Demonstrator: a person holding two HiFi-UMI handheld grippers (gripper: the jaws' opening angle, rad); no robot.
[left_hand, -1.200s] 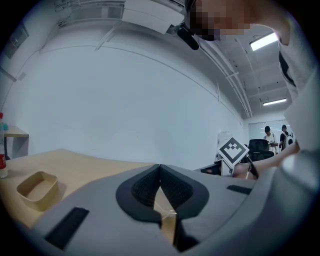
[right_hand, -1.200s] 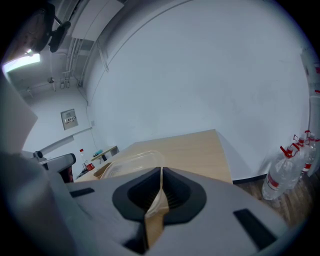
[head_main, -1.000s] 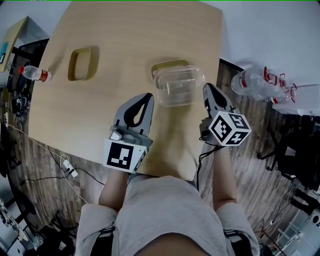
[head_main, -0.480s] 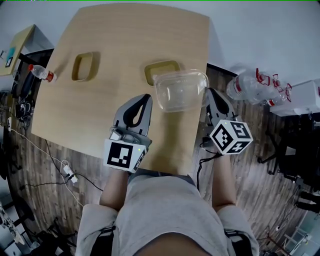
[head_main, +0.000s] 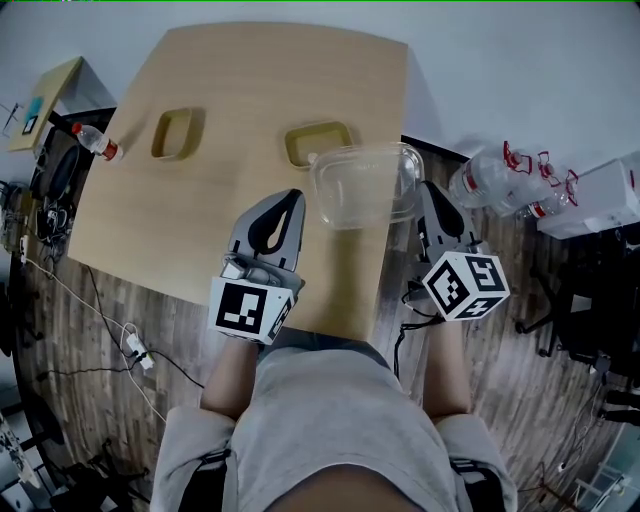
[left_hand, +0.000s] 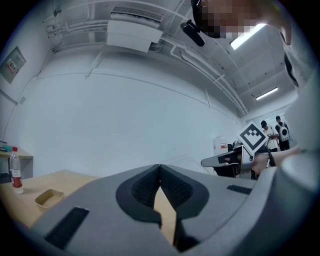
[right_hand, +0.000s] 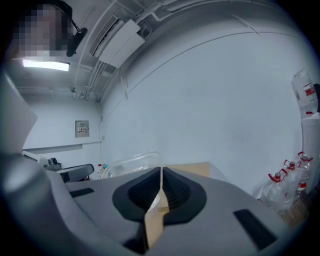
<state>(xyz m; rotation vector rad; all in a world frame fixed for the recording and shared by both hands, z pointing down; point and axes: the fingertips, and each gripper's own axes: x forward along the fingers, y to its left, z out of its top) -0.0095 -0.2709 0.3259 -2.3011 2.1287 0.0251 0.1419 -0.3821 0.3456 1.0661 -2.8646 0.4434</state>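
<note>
Head view, with both gripper views. The right claw (head_main: 425, 190) is clenched on the right rim of a clear plastic box (head_main: 362, 185). In the right gripper view the claw (right_hand: 160, 172) shows its jaws pressed together on that thin rim, and the box (right_hand: 131, 162) rises just left of the jaw line.

The box lies over the right edge of the tabletop (head_main: 250, 80), with its right part reaching past that edge above the floor (head_main: 470, 270). Whether its base touches the tabletop cannot be told. In the head view its far-left corner overlaps the near corner of the near tray (head_main: 316, 143), a small tan rectangular dish.

The left claw (head_main: 290, 198) is clenched on nothing: in the left gripper view (left_hand: 160, 167) its jaws meet with only tabletop showing below them. It stands over the tabletop just left of the box, apart from it, pointing the same way as the right claw.

A far tray (head_main: 173, 133) of the same kind lies well to the left; it also appears low and to the left in the left gripper view (left_hand: 49, 198). A red-capped bottle (head_main: 95, 143) lies at the tabletop's left edge. Several large water bottles (head_main: 500, 180) stand on the floor to the right.
</note>
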